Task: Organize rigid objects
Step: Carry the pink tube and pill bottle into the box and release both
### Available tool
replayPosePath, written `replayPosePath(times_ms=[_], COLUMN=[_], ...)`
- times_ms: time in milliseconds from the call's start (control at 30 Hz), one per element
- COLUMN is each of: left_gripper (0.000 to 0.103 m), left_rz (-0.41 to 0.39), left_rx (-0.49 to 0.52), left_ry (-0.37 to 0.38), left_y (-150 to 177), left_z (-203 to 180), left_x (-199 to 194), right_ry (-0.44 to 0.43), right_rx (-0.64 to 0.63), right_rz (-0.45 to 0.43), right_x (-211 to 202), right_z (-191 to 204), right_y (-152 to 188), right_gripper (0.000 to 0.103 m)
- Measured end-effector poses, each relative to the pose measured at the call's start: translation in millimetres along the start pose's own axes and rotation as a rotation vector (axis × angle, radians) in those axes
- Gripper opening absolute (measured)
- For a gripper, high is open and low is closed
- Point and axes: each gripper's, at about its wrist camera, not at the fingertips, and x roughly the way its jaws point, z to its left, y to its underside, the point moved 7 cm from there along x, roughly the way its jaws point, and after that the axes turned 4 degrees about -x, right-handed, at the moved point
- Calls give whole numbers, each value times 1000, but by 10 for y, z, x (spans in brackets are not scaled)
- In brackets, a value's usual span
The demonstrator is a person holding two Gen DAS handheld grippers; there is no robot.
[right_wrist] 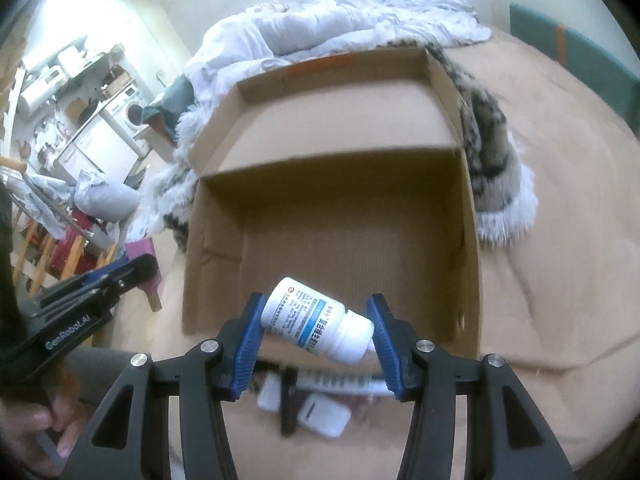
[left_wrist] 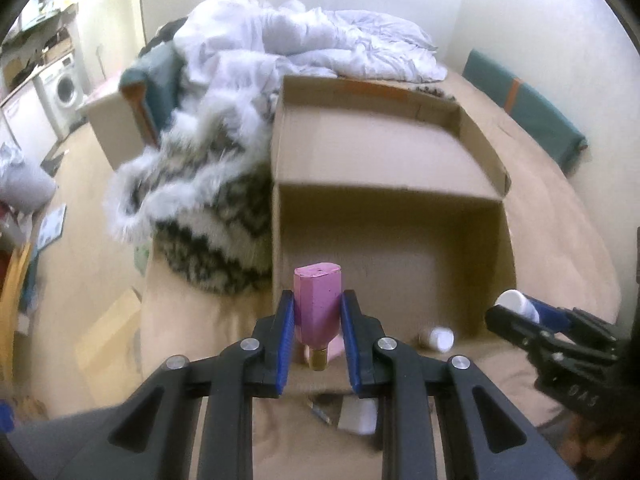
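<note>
My left gripper is shut on a pink bottle, held bottom-up with its gold neck toward the camera, just in front of the open cardboard box. My right gripper is shut on a white pill bottle with blue label, held slantwise over the near edge of the box. The right gripper also shows in the left wrist view. The box looks empty inside.
The box sits on a beige bed cover. A small white bottle lies by the box's near edge. White items lie below the right gripper. A furry patterned blanket and white duvet lie beside and behind the box.
</note>
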Motion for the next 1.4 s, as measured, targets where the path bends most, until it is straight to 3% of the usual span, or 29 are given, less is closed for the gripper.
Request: replayPosePath(times_ms=[200, 300, 367, 467, 567, 800, 1267, 1400], left_gripper=[21, 21, 21, 21, 21, 21, 21, 21], left_rz=[26, 47, 66, 96, 80, 120, 161, 156], left_rx=[87, 123, 116, 112, 131, 69, 58, 61], left_ry=[23, 40, 28, 30, 0, -4, -8, -27], left_y=[-86, 80, 179, 246, 249, 271, 383, 376], left_z=[-264, -358, -345, -349, -322, -244, -250, -240], left_x=[367, 576, 726, 855, 884, 999, 1164, 1177], right_ry=[10, -38, -21, 13, 42, 63, 58, 30], right_rx=[15, 85, 115, 74, 53, 49, 72, 91], right_rz=[9, 68, 118, 123, 141, 192, 227, 194], right_x=[324, 591, 711, 762, 822, 965, 1066, 1013], right_z=[-181, -295, -371, -406, -450, -469, -476, -461], right_y=[-174, 3, 128, 138, 152, 179, 194, 143], right_gripper=[54, 54, 54, 54, 54, 54, 55, 66])
